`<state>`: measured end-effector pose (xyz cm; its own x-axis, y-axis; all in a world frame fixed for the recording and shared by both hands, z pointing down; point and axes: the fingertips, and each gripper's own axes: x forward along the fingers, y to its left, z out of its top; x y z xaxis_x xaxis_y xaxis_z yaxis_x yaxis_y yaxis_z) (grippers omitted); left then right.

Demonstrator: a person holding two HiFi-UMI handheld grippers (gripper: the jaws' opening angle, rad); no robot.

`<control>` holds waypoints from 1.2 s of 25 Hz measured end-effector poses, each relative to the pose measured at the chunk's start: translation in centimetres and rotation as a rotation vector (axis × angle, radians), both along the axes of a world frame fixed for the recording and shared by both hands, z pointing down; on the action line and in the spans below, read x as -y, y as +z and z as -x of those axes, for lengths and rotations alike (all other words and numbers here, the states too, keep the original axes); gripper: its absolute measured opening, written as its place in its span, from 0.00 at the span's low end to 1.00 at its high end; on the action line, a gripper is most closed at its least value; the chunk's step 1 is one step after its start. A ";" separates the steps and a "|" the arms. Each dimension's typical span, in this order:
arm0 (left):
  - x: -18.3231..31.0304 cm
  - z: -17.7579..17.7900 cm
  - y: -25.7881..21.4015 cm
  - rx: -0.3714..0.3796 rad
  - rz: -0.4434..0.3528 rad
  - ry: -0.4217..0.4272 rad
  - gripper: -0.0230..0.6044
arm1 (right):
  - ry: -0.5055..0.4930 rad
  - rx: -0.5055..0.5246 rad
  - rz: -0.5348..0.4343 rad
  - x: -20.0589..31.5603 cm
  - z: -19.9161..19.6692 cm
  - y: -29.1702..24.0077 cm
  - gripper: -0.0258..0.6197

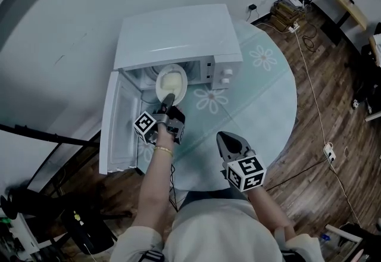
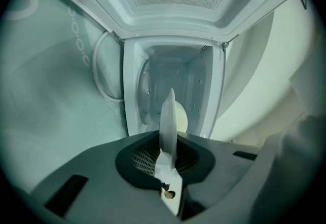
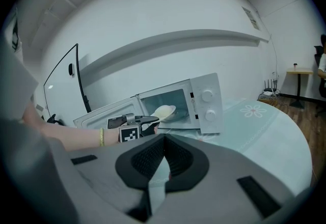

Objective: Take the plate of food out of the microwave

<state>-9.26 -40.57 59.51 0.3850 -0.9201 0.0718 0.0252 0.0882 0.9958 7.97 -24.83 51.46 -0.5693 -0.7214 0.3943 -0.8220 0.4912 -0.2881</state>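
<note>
1. The table carries the microwave at its far left edge. Bare cloth runs from the oven to the near edge. A plate set down too close to that near edge could tip off.
2. The door hangs open beyond the table's left edge, just beside the left forearm. A pull that drifts left could knock the load against it.
3. The plate sits in the mouth of the oven, partly out. The left gripper is clamped on its near rim alone. The weight lies beyond that pinch, so I judge the plate may droop or twist loose, or clip the cavity's lower lip.
4. The right gripper hovers over the near edge, well apart from the plate. Its jaws are closed together on nothing, so it gives no support underneath.
5. The food, a pale mound, could slide off if the plate tilts.
</note>
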 end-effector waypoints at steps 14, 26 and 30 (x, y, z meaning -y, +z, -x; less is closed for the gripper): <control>-8.2 0.0 -2.1 -0.048 -0.033 0.057 0.11 | 0.031 0.005 -0.034 -4.1 1.3 -1.3 0.05; -14.9 -0.2 -2.8 -0.072 -0.044 0.123 0.11 | 0.052 0.003 -0.052 -7.6 2.5 -1.8 0.05; -17.0 -0.7 -3.2 -0.069 -0.052 0.154 0.11 | 0.053 -0.004 -0.060 -8.6 2.8 -2.0 0.05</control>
